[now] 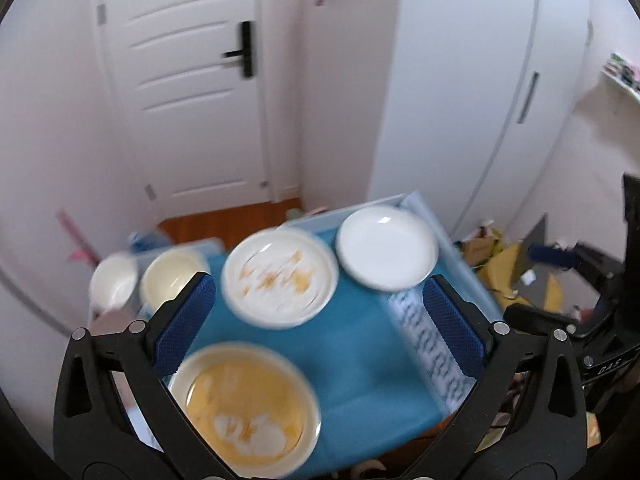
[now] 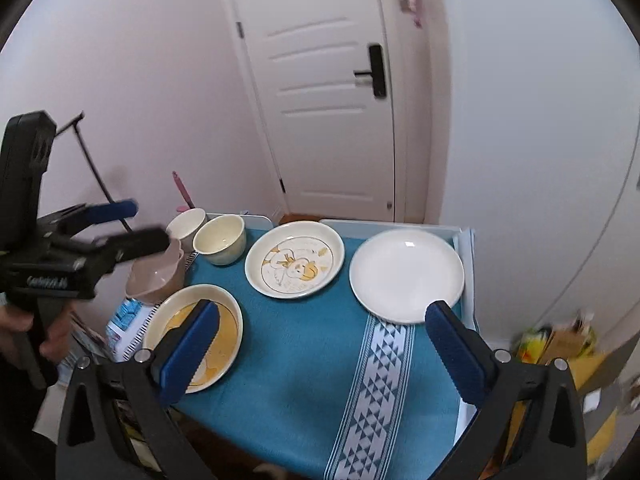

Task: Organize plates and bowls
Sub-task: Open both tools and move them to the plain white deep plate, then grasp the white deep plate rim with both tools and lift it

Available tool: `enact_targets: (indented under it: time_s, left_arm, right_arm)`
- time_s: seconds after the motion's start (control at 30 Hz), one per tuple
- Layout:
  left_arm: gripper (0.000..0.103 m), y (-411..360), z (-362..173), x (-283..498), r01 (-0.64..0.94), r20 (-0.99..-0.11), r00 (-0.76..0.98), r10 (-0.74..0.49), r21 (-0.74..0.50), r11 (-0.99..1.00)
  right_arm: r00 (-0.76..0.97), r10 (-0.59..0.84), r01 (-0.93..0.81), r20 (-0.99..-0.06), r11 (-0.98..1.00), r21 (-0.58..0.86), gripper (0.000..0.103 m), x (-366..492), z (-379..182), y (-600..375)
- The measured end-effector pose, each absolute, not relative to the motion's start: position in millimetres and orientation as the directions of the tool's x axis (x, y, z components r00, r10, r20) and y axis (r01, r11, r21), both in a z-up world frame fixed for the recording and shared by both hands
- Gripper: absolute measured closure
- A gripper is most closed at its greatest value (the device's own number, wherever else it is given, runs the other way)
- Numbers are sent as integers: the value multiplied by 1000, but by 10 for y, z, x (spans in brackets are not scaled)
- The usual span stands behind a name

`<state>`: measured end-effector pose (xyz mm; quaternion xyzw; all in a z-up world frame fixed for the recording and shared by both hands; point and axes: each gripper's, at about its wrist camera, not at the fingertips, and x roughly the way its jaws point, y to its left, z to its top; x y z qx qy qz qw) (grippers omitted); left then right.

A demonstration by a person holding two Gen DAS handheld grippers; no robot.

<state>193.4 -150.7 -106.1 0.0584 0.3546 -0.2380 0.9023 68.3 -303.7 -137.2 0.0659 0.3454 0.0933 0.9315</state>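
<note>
Three plates lie on the blue cloth (image 2: 304, 340): a yellow-centred plate (image 1: 244, 404) (image 2: 180, 308) at the front left, a cartoon-print plate (image 1: 280, 278) (image 2: 295, 258) in the middle, and a plain white plate (image 1: 386, 246) (image 2: 406, 274) at the back right. At the left edge stand a cream bowl (image 1: 170, 280) (image 2: 220, 238), a white bowl (image 1: 114, 282) (image 2: 186, 224) and a beige bowl (image 2: 154, 276). My left gripper (image 1: 318, 282) (image 2: 132, 226) hangs open and empty above the bowls. My right gripper (image 2: 322, 307) is open and empty above the cloth's front.
A white door (image 2: 332, 120) and pale walls stand behind the small table. White tray edges (image 2: 464, 248) show under the cloth at the back and right. Boxes and clutter (image 2: 560, 344) lie on the floor to the right, and a person's hand (image 2: 24, 328) holds the left gripper.
</note>
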Motion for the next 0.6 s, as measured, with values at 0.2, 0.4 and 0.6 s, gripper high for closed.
enact_targets:
  time_s: [0.2,0.4,0.6]
  left_arm:
    - [0,-2100,-1158,2783,622,-734,457,-502,-139,771]
    - [1,-2640,-1764,3544,706,-834,278,-476,-159,690]
    - [28,-2983,-2478,4011,758,-899,143,-414,-169,630]
  right_arm:
    - [714,184,42,-676,952,303,0,1075,-1606,-3552]
    - [663,171,240,-728,873,424,0,1469,-2145,-3953]
    - [617,185,395,-765,768,505,10,1747,-2661,-4184]
